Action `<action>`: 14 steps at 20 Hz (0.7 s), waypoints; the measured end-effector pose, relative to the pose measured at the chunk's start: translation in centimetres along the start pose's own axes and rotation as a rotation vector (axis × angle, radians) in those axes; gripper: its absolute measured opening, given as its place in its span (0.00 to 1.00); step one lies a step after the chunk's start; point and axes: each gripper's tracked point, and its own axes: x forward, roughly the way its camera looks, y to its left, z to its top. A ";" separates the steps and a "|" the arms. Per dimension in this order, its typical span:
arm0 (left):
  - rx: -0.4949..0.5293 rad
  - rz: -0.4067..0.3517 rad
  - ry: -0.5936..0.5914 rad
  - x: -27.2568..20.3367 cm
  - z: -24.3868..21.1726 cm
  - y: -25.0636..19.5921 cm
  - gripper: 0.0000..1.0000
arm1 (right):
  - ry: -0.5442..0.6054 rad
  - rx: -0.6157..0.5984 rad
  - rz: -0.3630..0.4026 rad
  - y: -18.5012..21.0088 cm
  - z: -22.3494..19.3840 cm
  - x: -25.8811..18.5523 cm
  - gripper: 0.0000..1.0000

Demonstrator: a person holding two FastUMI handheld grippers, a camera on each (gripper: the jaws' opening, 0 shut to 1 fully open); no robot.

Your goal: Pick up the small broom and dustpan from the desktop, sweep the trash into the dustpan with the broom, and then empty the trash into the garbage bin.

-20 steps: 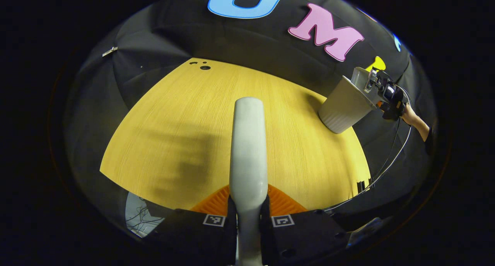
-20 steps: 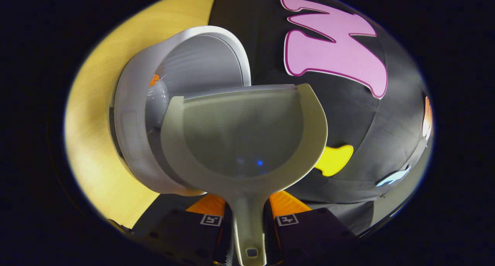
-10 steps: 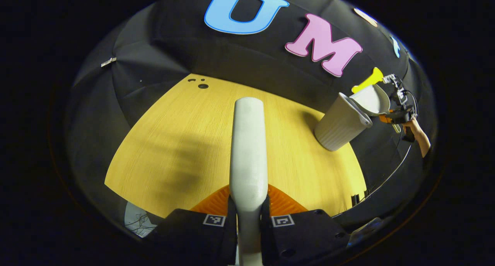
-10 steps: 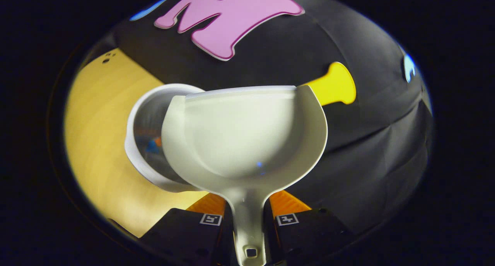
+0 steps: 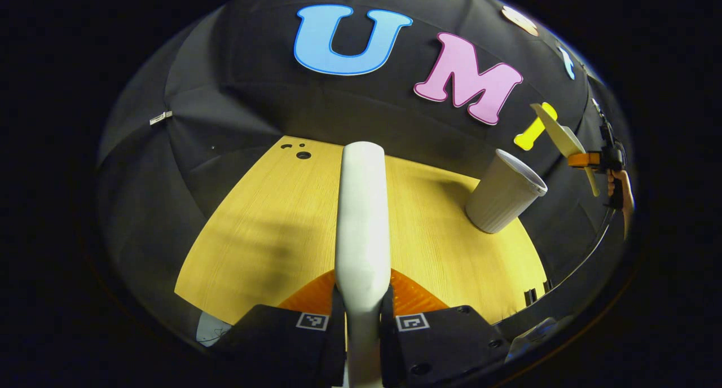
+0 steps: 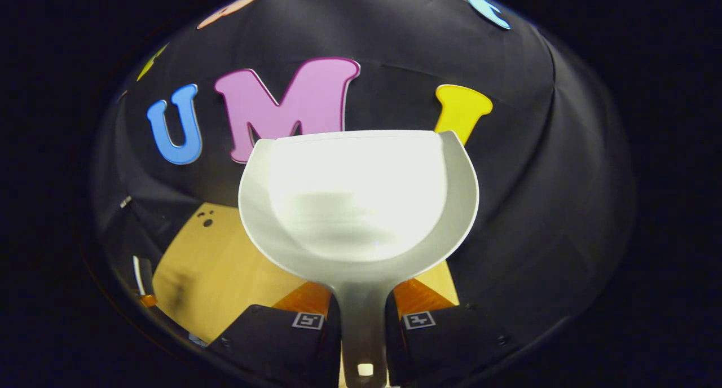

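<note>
Holding the broom (image 5: 361,219) by its handle, my left gripper (image 5: 361,320) has both fingers pressed against the pale stem, which runs straight out ahead of them over the wooden desktop (image 5: 271,230). Ahead and to the right of those fingers the garbage bin (image 5: 503,199) stands on the desktop, tilted in this fisheye picture. Beyond it I see my right gripper (image 5: 586,161) held up in the air beside the bin, with a hand (image 5: 620,188) behind it. In the right gripper view my right gripper (image 6: 362,320) is clamped on the dustpan (image 6: 358,199) handle, and the empty scoop spreads wide just ahead of the fingers, raised above the desktop (image 6: 214,258) below.
</note>
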 end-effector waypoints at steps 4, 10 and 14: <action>-0.021 -0.018 0.012 0.6 -1.0 -0.1 0.30 | 0.018 0.002 0.133 7.8 -2.3 -3.2 0.36; -0.043 -0.029 0.052 3.2 -3.1 -0.7 0.29 | 0.109 -0.008 0.309 17.4 -9.6 -5.3 0.32; -0.043 0.000 0.097 5.3 -4.4 0.1 0.29 | 0.253 0.008 0.378 21.3 -16.9 -4.0 0.36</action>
